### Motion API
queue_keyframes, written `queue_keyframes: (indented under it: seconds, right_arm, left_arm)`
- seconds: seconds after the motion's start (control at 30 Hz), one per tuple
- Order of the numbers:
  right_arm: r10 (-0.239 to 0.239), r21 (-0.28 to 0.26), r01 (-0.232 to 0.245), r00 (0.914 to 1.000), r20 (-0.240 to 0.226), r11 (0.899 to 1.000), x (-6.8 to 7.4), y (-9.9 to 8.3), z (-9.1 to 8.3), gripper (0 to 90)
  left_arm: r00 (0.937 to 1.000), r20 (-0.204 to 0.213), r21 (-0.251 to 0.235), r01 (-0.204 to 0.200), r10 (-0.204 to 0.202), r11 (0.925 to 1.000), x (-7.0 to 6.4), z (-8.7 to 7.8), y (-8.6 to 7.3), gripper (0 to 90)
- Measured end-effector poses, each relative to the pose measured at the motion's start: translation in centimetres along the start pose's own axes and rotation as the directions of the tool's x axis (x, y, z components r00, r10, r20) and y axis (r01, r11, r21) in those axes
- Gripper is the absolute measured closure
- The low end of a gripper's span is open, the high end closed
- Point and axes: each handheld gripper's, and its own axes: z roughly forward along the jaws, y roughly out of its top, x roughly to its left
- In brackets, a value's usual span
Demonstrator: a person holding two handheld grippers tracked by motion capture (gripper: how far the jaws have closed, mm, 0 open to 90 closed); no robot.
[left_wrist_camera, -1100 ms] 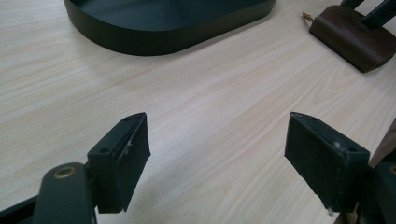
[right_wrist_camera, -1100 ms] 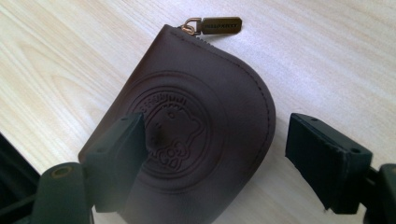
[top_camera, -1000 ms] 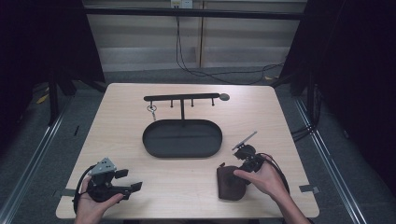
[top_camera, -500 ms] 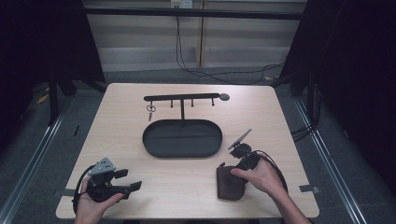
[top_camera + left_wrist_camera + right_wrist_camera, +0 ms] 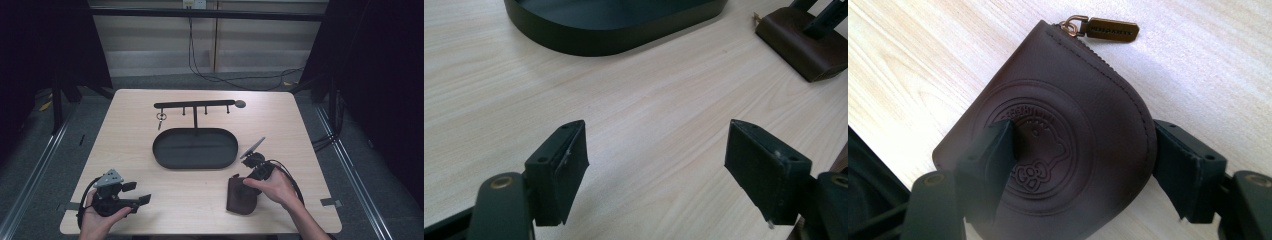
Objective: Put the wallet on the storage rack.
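Observation:
A dark brown leather pouch (image 5: 240, 198) lies flat near the table's front right. Its face carries a round embossed logo (image 5: 1048, 135), and its brass zipper pull (image 5: 1113, 27) rests on the wood. My right gripper (image 5: 253, 171) is open and low over the pouch (image 5: 1073, 90). One jaw lies over the embossed face, the other just past the curved edge. My left gripper (image 5: 138, 192) is held open at the front left over bare wood, and its fingers (image 5: 566, 160) hold nothing. The left gripper view has the pouch (image 5: 804, 47) far off at the upper right.
A black oval tray (image 5: 167, 152) sits mid-table, its wall (image 5: 589, 42) ahead of the left gripper. Behind it stands a black hook rack (image 5: 195, 106) with a key ring (image 5: 161, 119) hanging from its left hook. Cables trail from both grippers.
My right gripper has shifted slightly left and down onto the pouch. The left gripper has stayed in place.

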Motion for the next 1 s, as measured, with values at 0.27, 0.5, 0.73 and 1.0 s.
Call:
queue_keyframes:
  seconds: [0.27, 0.5, 0.73, 1.0]
  right_arm:
    - [0.021, -0.011, -0.022, 0.9996, -0.020, 1.000, -0.3, 0.0, -0.4, 40.3]
    - [0.051, -0.074, -0.054, 0.9980, -0.038, 0.996, -1.0, -0.2, -1.4, 59.9]
    - [0.051, -0.094, -0.052, 0.9986, -0.015, 0.994, -0.9, -0.3, -2.6, 67.9]
    - [0.023, -0.076, -0.023, 0.9997, 0.008, 0.997, -0.1, 0.5, -4.6, 76.7]
  left_arm:
    - [1.0000, 0.002, 0.009, -0.010, 0.009, 0.9999, 0.0, 0.0, 0.0, 25.0]
    - [0.9998, -0.006, 0.016, -0.018, 0.019, 0.9997, -0.1, 0.0, 0.0, 24.9]
    - [0.9997, 0.000, 0.020, -0.024, 0.024, 0.9995, -0.2, 0.1, 0.0, 24.7]
    - [0.9996, 0.003, 0.025, -0.027, 0.027, 0.9993, -0.2, 0.2, 0.0, 24.6]
